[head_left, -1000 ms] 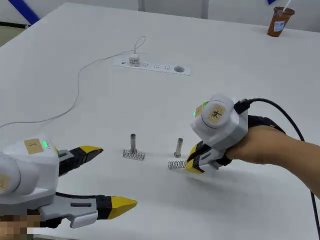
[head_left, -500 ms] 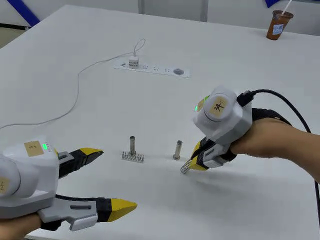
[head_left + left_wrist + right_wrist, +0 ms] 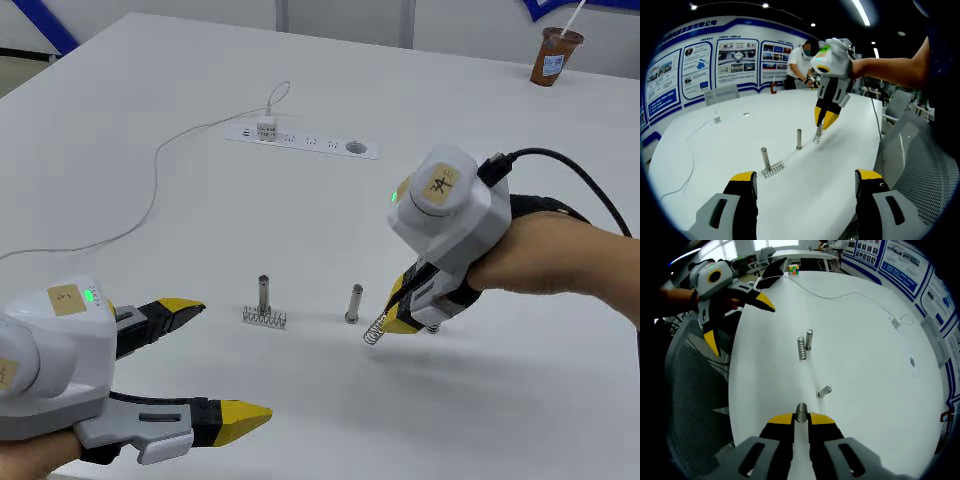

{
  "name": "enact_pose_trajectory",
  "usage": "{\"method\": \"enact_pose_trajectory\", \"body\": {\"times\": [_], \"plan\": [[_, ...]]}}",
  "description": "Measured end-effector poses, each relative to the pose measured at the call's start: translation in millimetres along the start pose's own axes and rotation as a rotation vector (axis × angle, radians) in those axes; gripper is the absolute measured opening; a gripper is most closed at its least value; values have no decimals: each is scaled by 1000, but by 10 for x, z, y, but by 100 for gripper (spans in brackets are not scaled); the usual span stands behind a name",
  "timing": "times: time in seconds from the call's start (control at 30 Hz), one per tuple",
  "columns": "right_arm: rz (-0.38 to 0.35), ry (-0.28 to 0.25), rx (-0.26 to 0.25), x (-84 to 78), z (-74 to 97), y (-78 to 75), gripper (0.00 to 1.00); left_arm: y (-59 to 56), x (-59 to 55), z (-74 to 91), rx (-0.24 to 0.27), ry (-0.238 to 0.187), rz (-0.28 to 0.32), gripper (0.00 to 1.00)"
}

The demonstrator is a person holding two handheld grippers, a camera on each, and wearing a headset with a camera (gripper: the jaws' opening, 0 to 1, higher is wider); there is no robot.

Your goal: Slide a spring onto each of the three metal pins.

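Two metal pins stand upright on the white table, one (image 3: 264, 293) on the left and one (image 3: 354, 302) on the right. A loose spring (image 3: 264, 318) lies at the foot of the left pin. My right gripper (image 3: 398, 316) is shut on a second spring (image 3: 375, 330), which hangs tilted just right of the right pin and a little above the table. In the right gripper view that spring (image 3: 801, 412) sticks out between the yellow tips, with the nearer pin (image 3: 824, 391) just beyond. My left gripper (image 3: 215, 360) stands open at the near left, holding nothing.
A white power strip (image 3: 300, 138) with a plug and a long cable (image 3: 155, 185) lies at the back of the table. A brown drink cup (image 3: 553, 55) stands at the far right corner. A mesh chair (image 3: 695, 390) sits beside the table edge.
My right gripper has lifted its spring off the table and tilted it, moving slightly up and to the right. The left gripper, the pins and the loose spring stay put.
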State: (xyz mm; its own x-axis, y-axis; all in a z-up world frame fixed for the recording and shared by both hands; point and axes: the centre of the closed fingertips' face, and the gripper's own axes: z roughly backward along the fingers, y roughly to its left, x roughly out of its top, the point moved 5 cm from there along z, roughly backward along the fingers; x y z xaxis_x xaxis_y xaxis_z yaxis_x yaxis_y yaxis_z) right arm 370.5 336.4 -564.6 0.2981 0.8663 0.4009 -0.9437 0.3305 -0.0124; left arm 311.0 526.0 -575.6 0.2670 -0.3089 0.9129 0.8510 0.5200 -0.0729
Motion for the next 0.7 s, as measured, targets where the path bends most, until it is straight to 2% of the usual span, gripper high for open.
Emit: {"method": "enact_pose_trajectory", "body": {"times": [0.23,0.37,0.53,0.7], "plan": [[25,-7,-30,175,205,-82,12,0,7,-1,1,-3,0,82],[42,-1,-47,245,264,-145,12,7,8,0,2,-4,-1,82],[53,3,-55,316,270,-209,12,24,12,6,7,-7,0,82],[56,24,-47,325,195,-239,12,39,11,10,10,-7,1,82]]}}
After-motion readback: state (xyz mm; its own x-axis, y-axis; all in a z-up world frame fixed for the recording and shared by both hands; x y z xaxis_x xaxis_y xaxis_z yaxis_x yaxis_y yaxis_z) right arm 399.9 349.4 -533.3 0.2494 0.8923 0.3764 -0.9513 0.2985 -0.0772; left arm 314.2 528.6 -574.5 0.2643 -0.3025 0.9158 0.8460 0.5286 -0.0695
